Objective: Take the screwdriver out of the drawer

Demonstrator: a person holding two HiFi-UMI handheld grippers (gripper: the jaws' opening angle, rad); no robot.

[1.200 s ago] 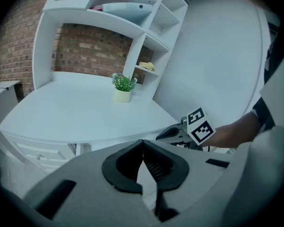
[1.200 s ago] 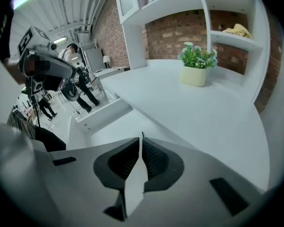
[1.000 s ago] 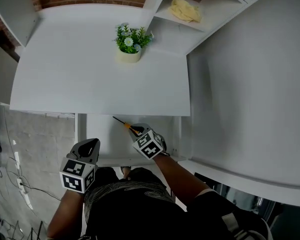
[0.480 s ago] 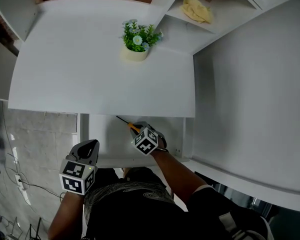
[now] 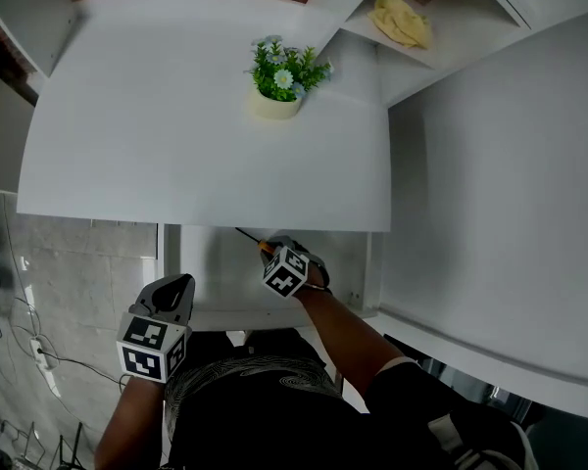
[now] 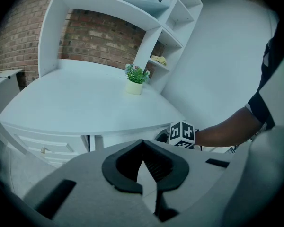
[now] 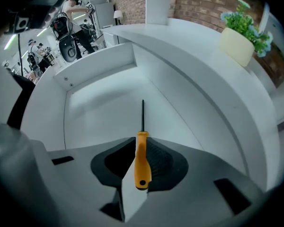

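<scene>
Between right gripper jaws, one orange screwdriver, over one drawer

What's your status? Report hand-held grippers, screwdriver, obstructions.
Right hand-held gripper shut on screwdriver, over the open drawer. Left hand-held gripper shut, empty. Desktop overhangs the drawer's back; nothing else in the way.

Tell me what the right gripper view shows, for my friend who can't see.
The right gripper is shut on an orange-handled screwdriver, whose dark shaft points forward over the open white drawer. A potted plant stands on the desk top at the upper right.
</scene>
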